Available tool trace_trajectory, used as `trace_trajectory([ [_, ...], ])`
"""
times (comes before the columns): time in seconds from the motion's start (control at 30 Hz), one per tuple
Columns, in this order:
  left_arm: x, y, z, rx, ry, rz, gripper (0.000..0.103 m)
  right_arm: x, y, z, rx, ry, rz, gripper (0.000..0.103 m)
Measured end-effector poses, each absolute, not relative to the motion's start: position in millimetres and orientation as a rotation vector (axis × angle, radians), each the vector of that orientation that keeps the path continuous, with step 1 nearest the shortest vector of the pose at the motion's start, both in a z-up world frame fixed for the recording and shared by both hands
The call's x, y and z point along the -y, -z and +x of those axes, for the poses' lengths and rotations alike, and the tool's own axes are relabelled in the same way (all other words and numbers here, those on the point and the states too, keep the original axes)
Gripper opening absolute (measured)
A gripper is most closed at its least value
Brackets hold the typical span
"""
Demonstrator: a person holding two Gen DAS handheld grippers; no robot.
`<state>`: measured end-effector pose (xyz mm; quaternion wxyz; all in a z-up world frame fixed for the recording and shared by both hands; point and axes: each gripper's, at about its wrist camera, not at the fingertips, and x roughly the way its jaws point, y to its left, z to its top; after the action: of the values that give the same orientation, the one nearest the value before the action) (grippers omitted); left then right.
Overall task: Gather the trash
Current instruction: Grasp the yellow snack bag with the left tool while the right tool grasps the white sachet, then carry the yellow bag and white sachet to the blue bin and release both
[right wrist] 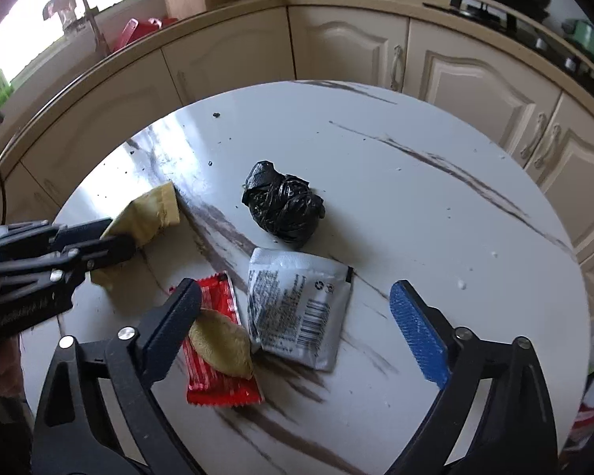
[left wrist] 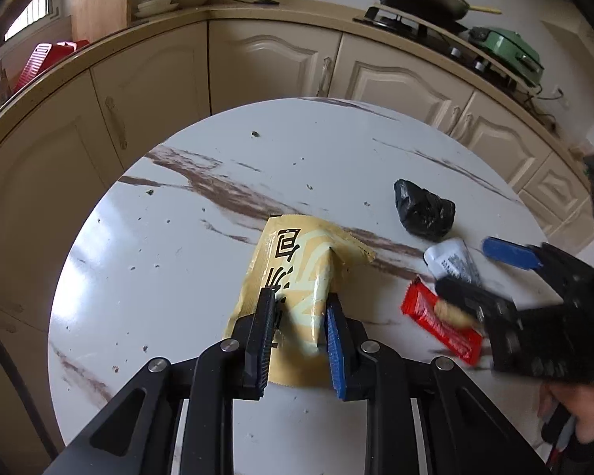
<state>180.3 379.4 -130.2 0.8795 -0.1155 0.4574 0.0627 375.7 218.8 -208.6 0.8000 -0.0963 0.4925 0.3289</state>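
Early stage, nothing looks collected yet: all the trash seen is on the round marble table [right wrist: 435,206], no bin in either view. Left tongs [left wrist: 301,301] sit low centre of the left wrist view, narrowed around the yellow wrapper [left wrist: 297,261], which bulges up between the two pads; looks pinched, though whether it is lifted off the table I can't tell. In the right wrist view the same wrapper shows at mid left, held by the left tongs. Right tongs [right wrist: 301,308] are spread wide, holding nothing, hovering over the cluster at lower centre of that view: red wrapper [right wrist: 217,356] with a tan snack piece [right wrist: 221,344] lying on it, and the white sachet [right wrist: 297,308] just beside, its edge touching or overlapping the snack piece. Black crumpled bag [right wrist: 283,208] sits apart, at frame centre, untouched. Crumbs scattered over the table. Judgement: one of roughly four or five items is being grabbed; red wrapper, snack piece, sachet and black bag are all left to do.
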Motion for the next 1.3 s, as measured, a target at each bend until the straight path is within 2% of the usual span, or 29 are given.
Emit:
trace_trajectory([
  [0.03,-380.5,130.3,177.9,-0.95,-0.123,-0.237,0.02,-219.7,210.7,375.9,-1.063,-0.694,-0.229,0.071],
  [0.1,-381.0,128.3,168.9,-0.946,-0.112,-0.236,0.019,-219.7,210.4,375.2,-1.054,-0.689,-0.255,0.068],
  [0.17,-381.2,128.6,163.0,-0.94,-0.103,-0.238,0.019,-219.5,208.9,373.7,-1.056,-0.706,-0.269,0.06],
  [0.23,-380.8,129.1,156.0,-0.934,-0.09,-0.239,0.018,-216.1,206.6,372.4,-1.056,-0.721,-0.279,0.041],
  [0.37,-375.4,126.1,137.5,-0.929,-0.059,-0.244,0.016,-197.9,205.9,368.1,-1.071,-0.753,-0.225,0.028],
  [0.9,-302.9,78.9,74.3,-0.862,0.025,-0.244,0.012,-86.0,150.2,291.7,-0.964,-0.913,0.192,0.027],
  [1.3,-189.4,67.1,57.7,-0.837,0.126,-0.187,0.012,0.4,160.5,234.7,-0.905,-0.914,0.373,0.027],
])
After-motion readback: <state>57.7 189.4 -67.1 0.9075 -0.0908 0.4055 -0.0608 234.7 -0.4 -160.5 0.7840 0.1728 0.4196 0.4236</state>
